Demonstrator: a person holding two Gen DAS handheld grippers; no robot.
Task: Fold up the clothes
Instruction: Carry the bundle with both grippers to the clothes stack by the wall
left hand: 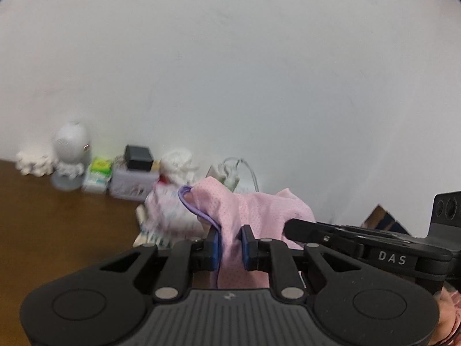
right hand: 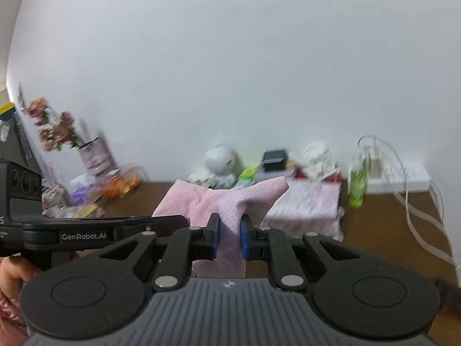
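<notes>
Two wrist cameras look forward over black handheld grippers toward a plain white wall and a brown wooden counter.

In the left wrist view, the left gripper has its blue-padded jaws clamped on a pink garment of dotted mesh fabric with a lilac trimmed edge. The cloth bunches up above the jaws and hangs down between them, lifted off the counter. The right gripper reaches in from the right edge, its tip touching the same cloth.

In the right wrist view, the right gripper's jaws are likewise clamped on the pink garment, which rises in two peaks above them and drapes below. The left gripper comes in from the left, just beside it, with a hand partly visible at the lower left edge.

Along the wall, blurred, stand a white round device, a small black box on a pale tin, a green bottle, a white power strip with white cables, and a vase of pink flowers. A patterned pink-and-white box sits on the counter just behind the garment.
</notes>
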